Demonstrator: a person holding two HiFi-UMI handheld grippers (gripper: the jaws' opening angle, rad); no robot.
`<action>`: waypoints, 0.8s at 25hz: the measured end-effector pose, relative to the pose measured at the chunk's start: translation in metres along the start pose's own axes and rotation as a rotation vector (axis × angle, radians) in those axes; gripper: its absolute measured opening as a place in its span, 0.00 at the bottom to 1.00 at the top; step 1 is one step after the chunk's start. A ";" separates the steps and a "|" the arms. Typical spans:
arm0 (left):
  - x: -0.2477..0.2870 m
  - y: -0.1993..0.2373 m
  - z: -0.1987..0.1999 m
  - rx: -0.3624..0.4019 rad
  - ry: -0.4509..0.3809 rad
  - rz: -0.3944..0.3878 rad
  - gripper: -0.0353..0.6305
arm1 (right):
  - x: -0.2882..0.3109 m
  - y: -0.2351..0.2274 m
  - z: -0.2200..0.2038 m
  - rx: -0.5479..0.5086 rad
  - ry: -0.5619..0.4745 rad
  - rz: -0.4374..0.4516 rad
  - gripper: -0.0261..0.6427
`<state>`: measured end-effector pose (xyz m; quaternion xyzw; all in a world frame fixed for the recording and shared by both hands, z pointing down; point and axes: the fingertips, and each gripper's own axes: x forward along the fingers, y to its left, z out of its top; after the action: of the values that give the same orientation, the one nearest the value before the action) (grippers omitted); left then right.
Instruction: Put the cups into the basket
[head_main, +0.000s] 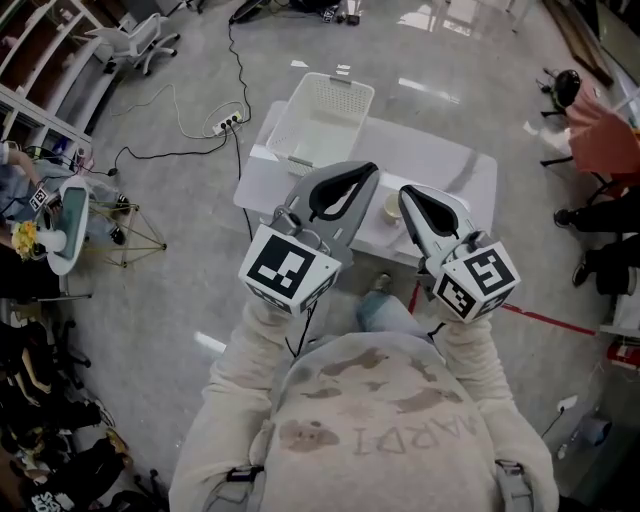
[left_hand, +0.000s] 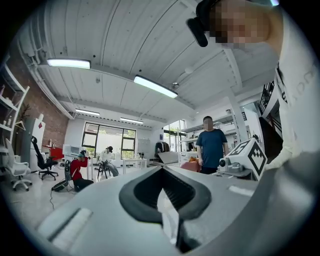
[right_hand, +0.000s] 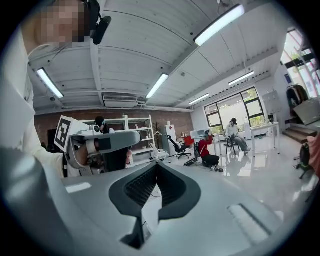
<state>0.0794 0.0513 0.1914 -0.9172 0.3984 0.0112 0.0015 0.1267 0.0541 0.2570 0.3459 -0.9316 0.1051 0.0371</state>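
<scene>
In the head view a white table (head_main: 440, 160) stands ahead of me, with the white slatted basket (head_main: 320, 118) on its far left end. One pale cup (head_main: 392, 207) shows on the table, in the gap between my two grippers. Both grippers are held up near my chest, above the table's near edge, and point up and away. The left gripper (head_main: 368, 170) is shut with nothing in it, and its tips meet in its own view (left_hand: 162, 168). The right gripper (head_main: 406, 192) is shut and empty too (right_hand: 157, 164). The grippers hide any other cups.
A power strip with black cables (head_main: 228, 124) lies on the floor left of the table. A red tape line (head_main: 540, 320) runs at the right. Someone sits at the far right (head_main: 600, 140). A person in a blue shirt (left_hand: 212, 145) stands nearby. Shelving (right_hand: 135, 135) lines a brick wall.
</scene>
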 end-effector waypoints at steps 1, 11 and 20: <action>0.013 0.005 0.000 -0.002 -0.002 0.013 0.05 | 0.005 -0.015 -0.002 0.006 0.015 0.005 0.08; 0.089 0.041 -0.035 0.000 0.022 0.047 0.05 | 0.058 -0.123 -0.064 0.070 0.148 0.004 0.13; 0.132 0.075 -0.082 -0.002 0.064 -0.087 0.05 | 0.100 -0.193 -0.168 0.172 0.351 -0.170 0.19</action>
<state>0.1160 -0.0972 0.2710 -0.9335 0.3578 -0.0178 -0.0119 0.1762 -0.1156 0.4678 0.4014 -0.8660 0.2396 0.1778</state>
